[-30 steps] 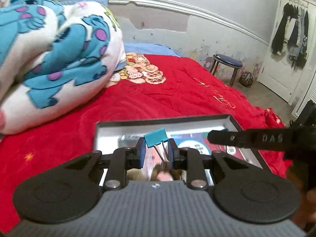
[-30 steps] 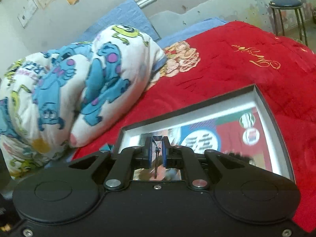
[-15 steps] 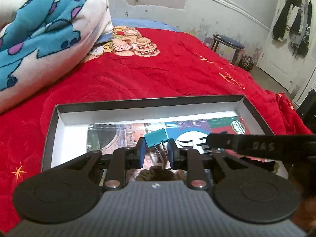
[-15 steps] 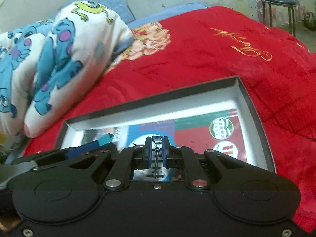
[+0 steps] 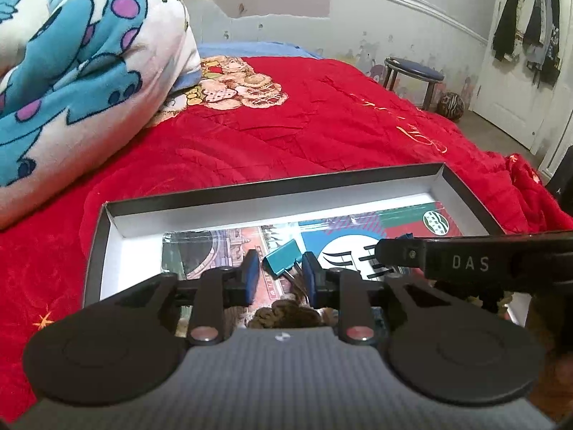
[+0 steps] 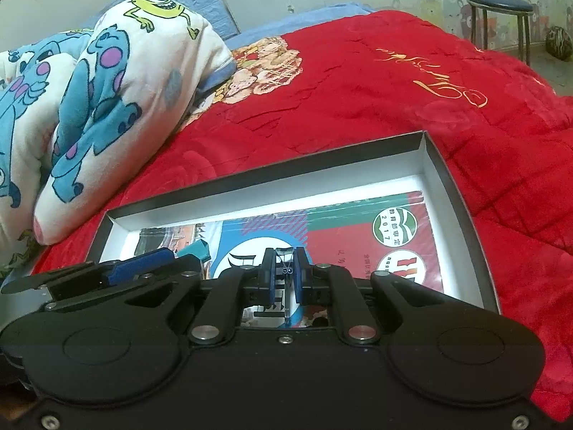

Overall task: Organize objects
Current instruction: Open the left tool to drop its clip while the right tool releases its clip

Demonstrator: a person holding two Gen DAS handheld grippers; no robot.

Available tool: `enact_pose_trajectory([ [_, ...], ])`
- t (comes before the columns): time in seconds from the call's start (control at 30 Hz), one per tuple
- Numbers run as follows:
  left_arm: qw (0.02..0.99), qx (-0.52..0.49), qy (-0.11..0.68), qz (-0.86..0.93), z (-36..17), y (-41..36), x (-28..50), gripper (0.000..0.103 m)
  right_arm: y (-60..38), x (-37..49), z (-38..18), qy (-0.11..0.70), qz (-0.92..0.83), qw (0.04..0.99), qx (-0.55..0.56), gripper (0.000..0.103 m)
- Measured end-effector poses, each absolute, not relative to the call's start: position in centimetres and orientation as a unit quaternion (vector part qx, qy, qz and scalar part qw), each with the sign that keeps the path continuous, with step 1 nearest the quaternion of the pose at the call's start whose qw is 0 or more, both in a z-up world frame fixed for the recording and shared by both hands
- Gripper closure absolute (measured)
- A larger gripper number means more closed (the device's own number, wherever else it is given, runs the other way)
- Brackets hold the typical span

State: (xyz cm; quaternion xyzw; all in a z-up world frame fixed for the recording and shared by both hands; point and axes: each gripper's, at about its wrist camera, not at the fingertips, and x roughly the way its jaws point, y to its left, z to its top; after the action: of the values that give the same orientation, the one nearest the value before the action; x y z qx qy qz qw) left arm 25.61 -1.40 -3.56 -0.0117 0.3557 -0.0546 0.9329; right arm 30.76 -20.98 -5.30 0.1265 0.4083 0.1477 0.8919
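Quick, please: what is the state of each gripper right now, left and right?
Left gripper: open, teal binder clip loose between its fingers, over the box.
Right gripper: closed on a thin wire clip.

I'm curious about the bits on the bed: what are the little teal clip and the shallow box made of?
The teal clip looks like painted sheet metal, smooth and folded, with thin wire handles, between the left gripper's parted fingers. The box appears to be cardboard: thin flat walls, matte dark outside, plain white inside, with creased corners. Neither can be confirmed by look alone.
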Motion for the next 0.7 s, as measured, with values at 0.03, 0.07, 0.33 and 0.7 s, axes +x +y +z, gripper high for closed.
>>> enact_pose_trajectory([
  [0.03,0.933,-0.012,0.356,-0.056,-3.5,-1.4,25.6,0.055,-20.9,30.7,-5.3,0.408,0.149,0.892,0.124,0.092],
  [0.07,0.932,-0.015,0.357,-0.059,-3.5,-1.4,25.5,0.053,-20.8,30.6,-5.3,0.408,0.151,0.893,0.121,0.092],
  [0.33,0.933,-0.027,0.355,-0.055,-2.5,-0.7,25.0,0.037,-21.1,30.4,-5.1,0.397,0.16,0.892,0.146,0.075],
  [0.7,0.954,-0.021,0.298,-0.022,5.2,0.7,19.4,0.001,-23.2,25.0,1.8,0.294,0.168,0.926,0.163,0.03],
])
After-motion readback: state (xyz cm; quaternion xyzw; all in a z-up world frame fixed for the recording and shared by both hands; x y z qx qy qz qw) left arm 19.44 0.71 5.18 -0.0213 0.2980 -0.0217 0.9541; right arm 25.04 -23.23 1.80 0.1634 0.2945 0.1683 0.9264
